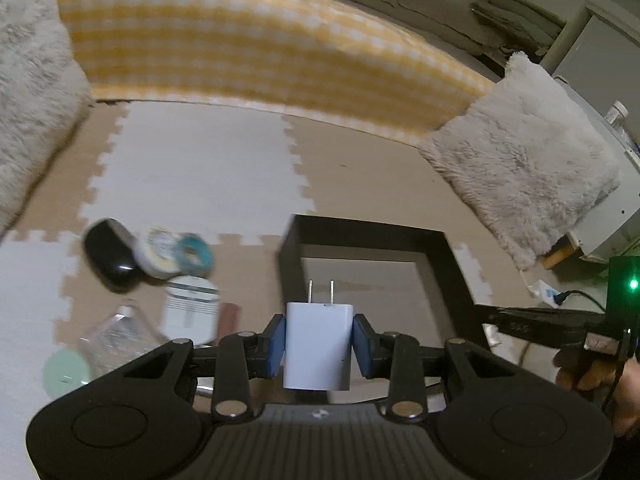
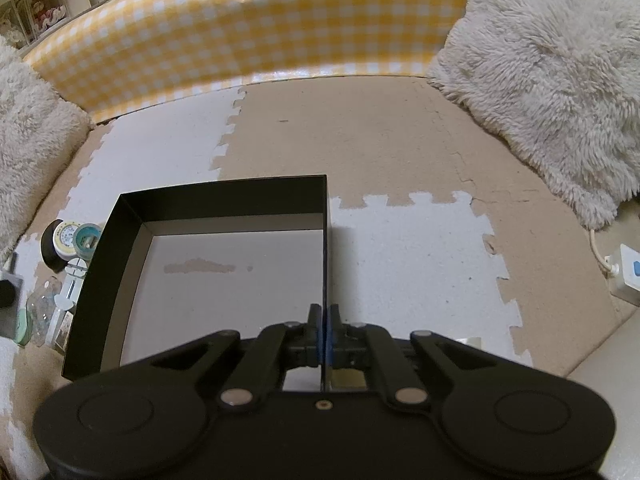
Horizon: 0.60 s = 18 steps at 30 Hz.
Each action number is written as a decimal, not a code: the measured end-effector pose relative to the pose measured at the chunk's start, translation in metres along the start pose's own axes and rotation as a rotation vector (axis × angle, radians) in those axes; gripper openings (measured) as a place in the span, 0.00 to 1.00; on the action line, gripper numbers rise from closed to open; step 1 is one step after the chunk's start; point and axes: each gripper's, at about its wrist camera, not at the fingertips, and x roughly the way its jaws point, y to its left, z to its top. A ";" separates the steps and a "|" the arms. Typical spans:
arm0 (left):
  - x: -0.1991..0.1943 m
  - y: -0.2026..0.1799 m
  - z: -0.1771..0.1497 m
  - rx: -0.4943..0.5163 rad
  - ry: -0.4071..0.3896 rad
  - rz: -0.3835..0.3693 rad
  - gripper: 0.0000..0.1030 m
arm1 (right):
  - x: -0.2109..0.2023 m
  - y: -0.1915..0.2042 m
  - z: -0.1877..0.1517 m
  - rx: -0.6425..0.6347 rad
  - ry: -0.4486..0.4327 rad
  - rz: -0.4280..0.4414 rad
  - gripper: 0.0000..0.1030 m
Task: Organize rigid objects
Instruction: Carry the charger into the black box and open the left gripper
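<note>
My left gripper point(image 1: 319, 334) is shut on a white plug charger point(image 1: 318, 356), its two prongs pointing forward, just in front of the black open box point(image 1: 370, 236). My right gripper point(image 2: 325, 318) is shut on the thin right wall of that box point(image 2: 224, 194), which is empty inside. Left of the box lie a black oval object point(image 1: 107, 258), a white tape roll point(image 1: 158, 254), a teal roll point(image 1: 195, 255), a white striped container point(image 1: 192, 312), a clear bottle point(image 1: 116, 336) and a green disc point(image 1: 64, 368). In the left wrist view the right gripper's body point(image 1: 540, 320) and a hand point(image 1: 580, 368) show at the right.
The floor is beige and white foam puzzle mat point(image 2: 400, 140). A yellow checked padded wall point(image 2: 248, 28) closes the back, with fluffy cushions at the right point(image 2: 552, 72) and the left point(image 2: 28, 128). A white power strip point(image 2: 626, 274) with a cable lies at the far right.
</note>
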 end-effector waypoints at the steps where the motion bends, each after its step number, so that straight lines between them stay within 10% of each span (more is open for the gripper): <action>1: 0.005 -0.003 0.000 -0.002 -0.002 -0.001 0.36 | 0.000 0.000 0.000 0.001 0.000 0.000 0.02; 18: 0.034 -0.025 -0.015 0.007 0.036 0.054 0.45 | -0.001 -0.001 -0.001 0.025 0.006 0.003 0.02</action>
